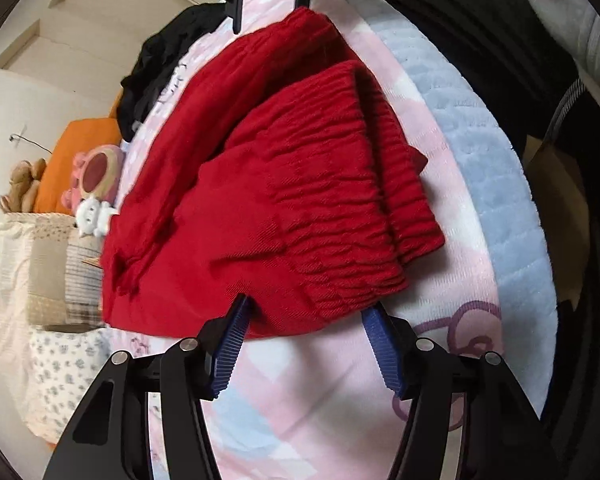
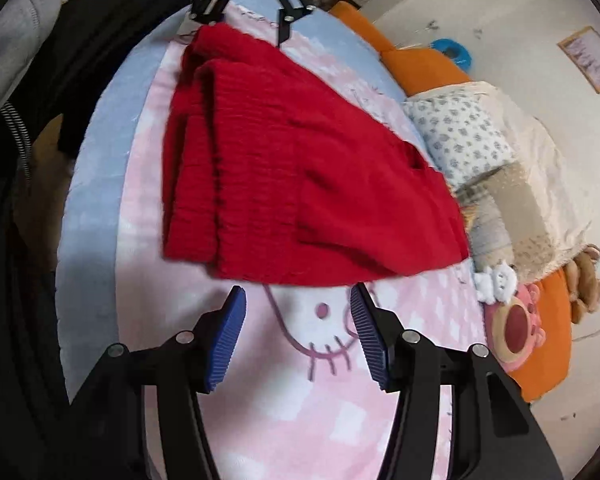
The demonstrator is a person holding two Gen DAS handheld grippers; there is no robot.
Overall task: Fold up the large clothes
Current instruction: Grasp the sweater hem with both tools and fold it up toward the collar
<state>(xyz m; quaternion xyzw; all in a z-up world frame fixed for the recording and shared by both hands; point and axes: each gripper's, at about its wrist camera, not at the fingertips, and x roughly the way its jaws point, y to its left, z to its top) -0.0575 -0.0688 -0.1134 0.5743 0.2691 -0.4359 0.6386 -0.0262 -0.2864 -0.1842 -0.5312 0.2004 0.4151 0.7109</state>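
On pink blanket (image 2: 204,320), red sweater (image 2: 300,168) just beyond right claw (image 2: 296,300)

Pink cartoon blanket (image 2: 324,408), orange cushion (image 1: 80,152), pink plush toy (image 2: 516,320), floral pillow (image 2: 460,140) beside it

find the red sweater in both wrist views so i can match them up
Left wrist view: the red sweater fills the middle, just beyond the left claw.
Right wrist view: the sweater sits in the upper middle, beyond the right claw.
Shared landmark: the pink plush toy beside the bed.
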